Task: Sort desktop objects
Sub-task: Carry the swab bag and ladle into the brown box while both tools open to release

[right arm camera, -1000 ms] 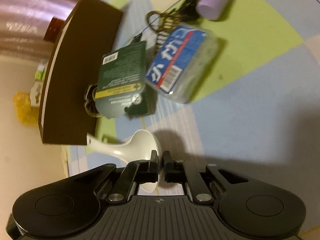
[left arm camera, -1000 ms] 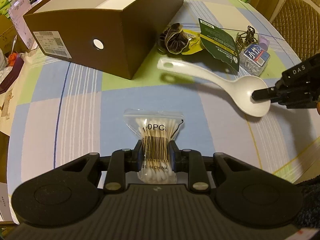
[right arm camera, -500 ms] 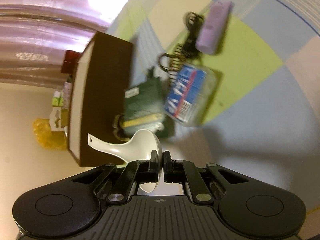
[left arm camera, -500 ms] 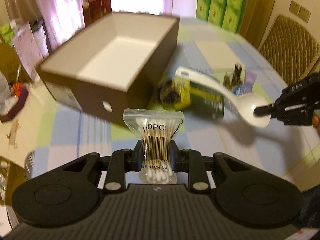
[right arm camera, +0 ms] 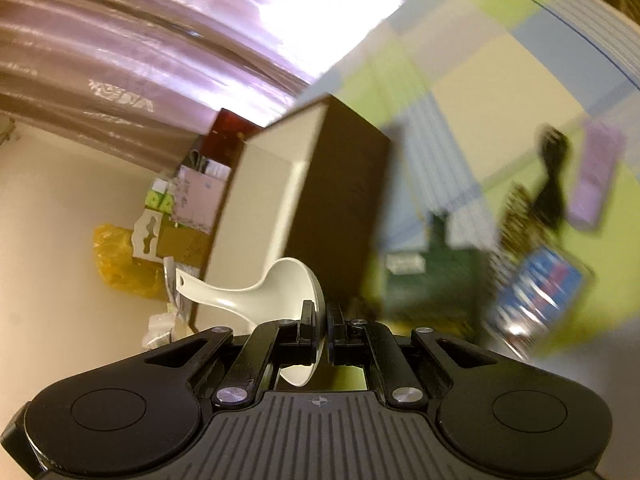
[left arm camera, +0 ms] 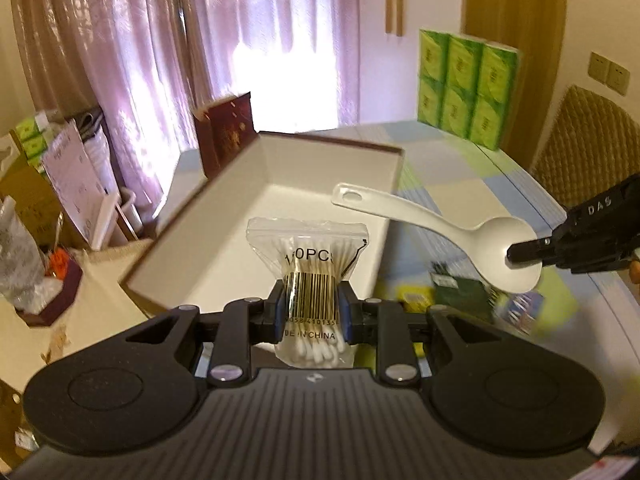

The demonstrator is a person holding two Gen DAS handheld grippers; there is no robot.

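Now the left gripper (left arm camera: 312,316), fingers clamped on the cotton swab bag (left arm camera: 310,264), is nearer the open box (left arm camera: 280,188). The right gripper (left arm camera: 520,250) pinches the spoon (left arm camera: 440,232) bowl, handle pointing over the box.

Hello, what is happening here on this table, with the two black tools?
A person is sorting small things into a brown box. The left gripper holds a bag of cotton swabs above the open box, jaws shut on its middle. The right gripper holds a white spoon by the bowl, its handle reaching over the box. Other small items lie on the checked tablecloth.
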